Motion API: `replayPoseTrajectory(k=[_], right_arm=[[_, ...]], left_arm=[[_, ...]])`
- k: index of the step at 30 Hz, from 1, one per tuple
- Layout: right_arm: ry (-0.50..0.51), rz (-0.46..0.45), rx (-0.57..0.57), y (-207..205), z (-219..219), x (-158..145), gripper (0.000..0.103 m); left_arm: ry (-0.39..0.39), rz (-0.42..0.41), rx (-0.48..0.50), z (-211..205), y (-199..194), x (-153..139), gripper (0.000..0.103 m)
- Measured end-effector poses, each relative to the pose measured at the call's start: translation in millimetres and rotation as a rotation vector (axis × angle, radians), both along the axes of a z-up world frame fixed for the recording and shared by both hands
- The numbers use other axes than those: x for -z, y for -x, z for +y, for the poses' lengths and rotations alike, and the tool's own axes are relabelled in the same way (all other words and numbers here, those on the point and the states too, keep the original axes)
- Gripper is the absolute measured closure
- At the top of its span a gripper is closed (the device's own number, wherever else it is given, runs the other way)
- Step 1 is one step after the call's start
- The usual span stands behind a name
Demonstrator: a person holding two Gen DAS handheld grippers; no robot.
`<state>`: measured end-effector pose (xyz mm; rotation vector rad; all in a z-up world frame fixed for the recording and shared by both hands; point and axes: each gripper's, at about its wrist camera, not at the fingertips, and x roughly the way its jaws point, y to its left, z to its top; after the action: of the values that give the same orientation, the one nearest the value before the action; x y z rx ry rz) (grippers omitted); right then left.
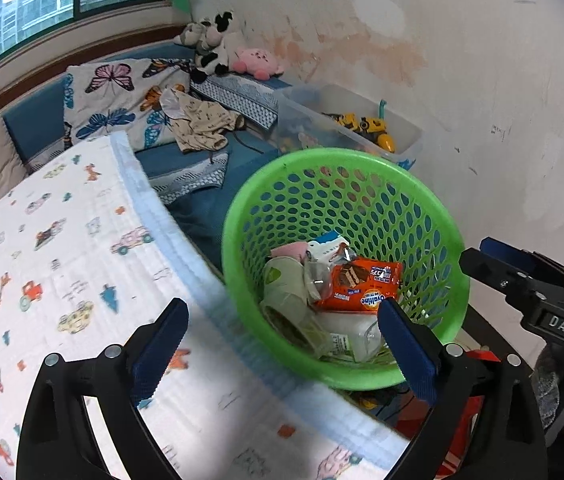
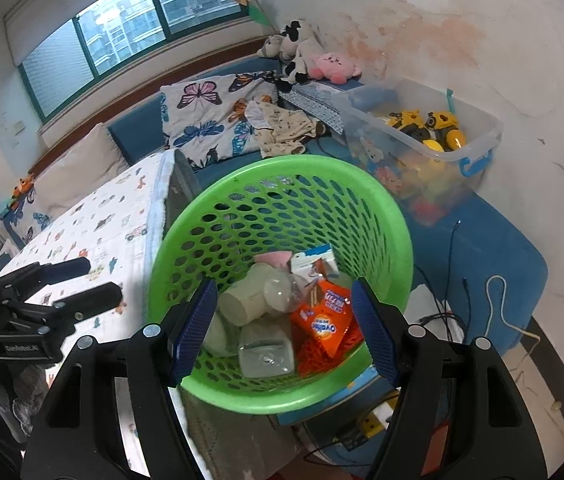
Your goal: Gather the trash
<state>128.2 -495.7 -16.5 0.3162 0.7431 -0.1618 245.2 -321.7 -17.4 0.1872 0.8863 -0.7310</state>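
A green perforated basket (image 1: 334, 156) (image 2: 282, 164) stands beside the cloth-covered table. It holds an orange Ovaltine wrapper (image 1: 362, 288) (image 2: 326, 320), a clear plastic bottle (image 1: 350, 332) (image 2: 265, 348), paper cups (image 1: 282, 284) (image 2: 241, 304) and a small carton (image 1: 328, 244) (image 2: 314, 258). My left gripper (image 1: 286, 344) (image 2: 101, 280) hangs wide open over the table edge and the basket's near rim, with nothing in it. My right gripper (image 2: 284, 330) (image 1: 476, 250) hovers open above the basket's mouth, its pads apart and touching nothing.
The table's patterned cloth (image 1: 61, 260) (image 2: 93, 220) lies left of the basket. Behind are a blue sofa with a butterfly pillow (image 1: 113, 96), plush toys (image 2: 334, 66) and a clear toy bin (image 1: 402, 140) (image 2: 442, 148). Loose cables (image 2: 454, 280) lie to the right.
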Motion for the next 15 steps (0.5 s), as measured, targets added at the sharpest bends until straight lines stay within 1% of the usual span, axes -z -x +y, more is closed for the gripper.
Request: replayPoseTrajectory(k=[8, 15], right_arm=[[-0.006, -0.012, -0.049, 7, 32, -6, 0.033], [-0.012, -0.012, -0.107, 8, 71, -12, 0.032]], left_arm=[[0.024, -0.046, -0.062, 53, 20, -18, 0.011], [0.037, -0.087, -0.155, 111, 40, -28, 0.009]])
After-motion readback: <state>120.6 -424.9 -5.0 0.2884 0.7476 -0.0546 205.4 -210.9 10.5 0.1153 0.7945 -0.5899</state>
